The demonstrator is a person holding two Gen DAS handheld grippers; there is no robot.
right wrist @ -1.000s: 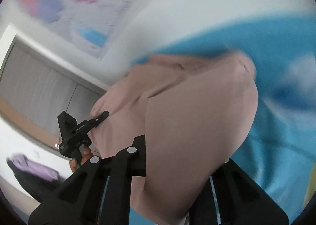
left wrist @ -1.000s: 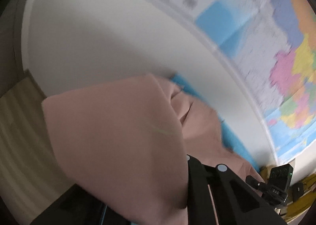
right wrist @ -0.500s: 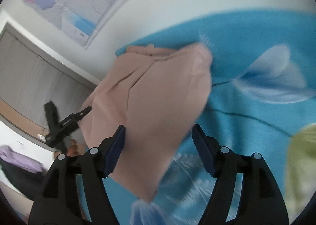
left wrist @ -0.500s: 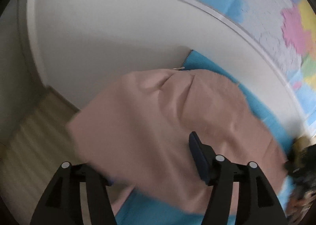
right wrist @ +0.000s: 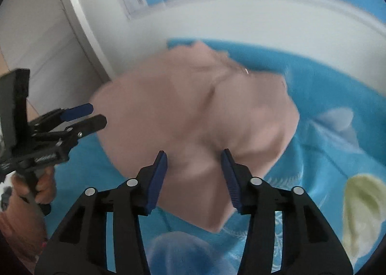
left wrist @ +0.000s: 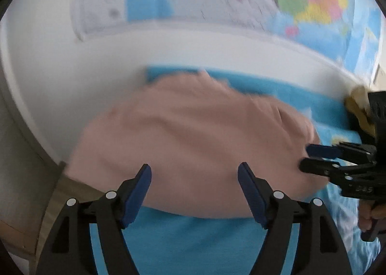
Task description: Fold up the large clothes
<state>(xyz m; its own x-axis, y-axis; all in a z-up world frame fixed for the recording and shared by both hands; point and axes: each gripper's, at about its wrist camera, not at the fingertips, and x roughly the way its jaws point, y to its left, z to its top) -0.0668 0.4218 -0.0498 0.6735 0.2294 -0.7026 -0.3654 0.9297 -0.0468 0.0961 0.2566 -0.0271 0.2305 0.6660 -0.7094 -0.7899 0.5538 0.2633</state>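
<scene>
Now between folds, probably: both left gripper (left wrist: 194, 184) and right gripper (right wrist: 194, 170) wide open and empty, garment (right wrist: 193, 115) lying bunched on the blue bed (right wrist: 325, 154); next, pick an edge and fold again.

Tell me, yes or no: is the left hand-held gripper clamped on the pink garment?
No, the left hand-held gripper stands wide open, pink garment lying loose beyond it.
</scene>
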